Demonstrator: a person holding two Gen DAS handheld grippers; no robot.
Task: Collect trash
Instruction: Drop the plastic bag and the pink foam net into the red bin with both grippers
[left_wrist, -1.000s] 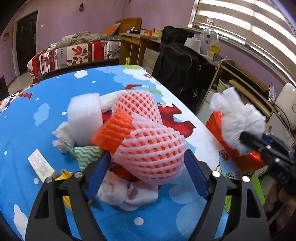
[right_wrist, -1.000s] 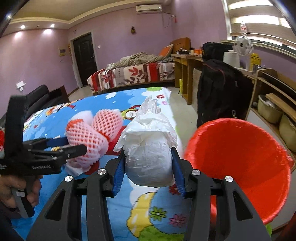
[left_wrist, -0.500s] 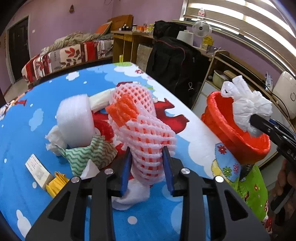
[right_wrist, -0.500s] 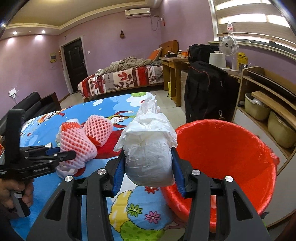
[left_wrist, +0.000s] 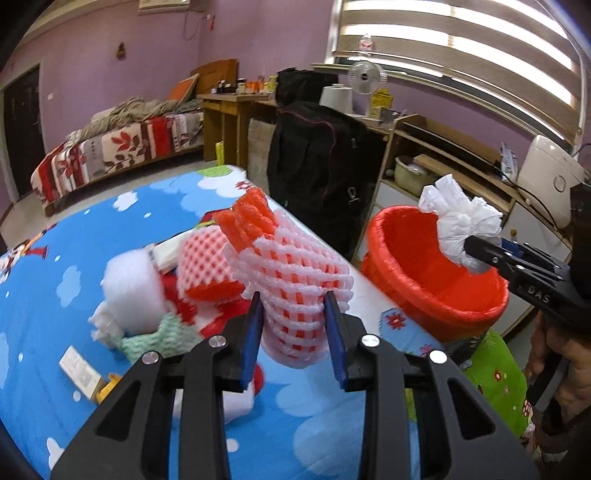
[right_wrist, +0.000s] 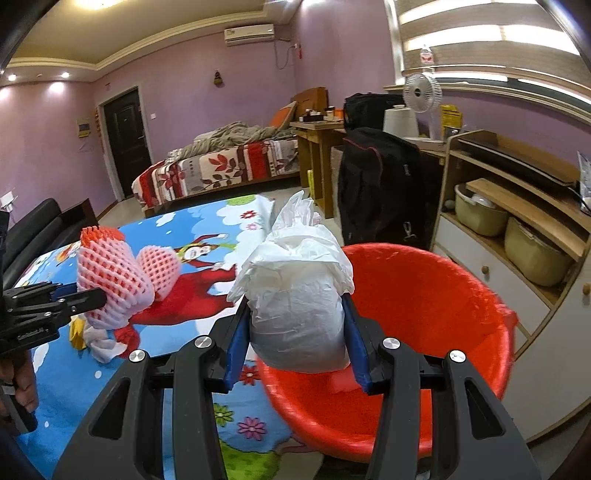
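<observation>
Right wrist view shows the right gripper (right_wrist: 295, 328) pinching a tied white plastic bag (right_wrist: 299, 295) between its blue pads, held over the near rim of the red bin (right_wrist: 461, 295), which stands off the table's right edge. From the left wrist view, the left gripper (left_wrist: 293, 332) is clamped on a pink foam fruit net (left_wrist: 295, 280), lifted clear of the blue cartoon tablecloth (left_wrist: 55, 258). More trash lies in a heap toward the table's middle: another pink foam net (left_wrist: 201, 258), a white foam roll (left_wrist: 133, 288), a green patterned wrapper (left_wrist: 159, 336), crumpled tissue and a small card. The bag hangs near the rim rather than over the centre, so letting go now could tip it onto the floor. The springy, squashed net could slip from the pads in transit.
</observation>
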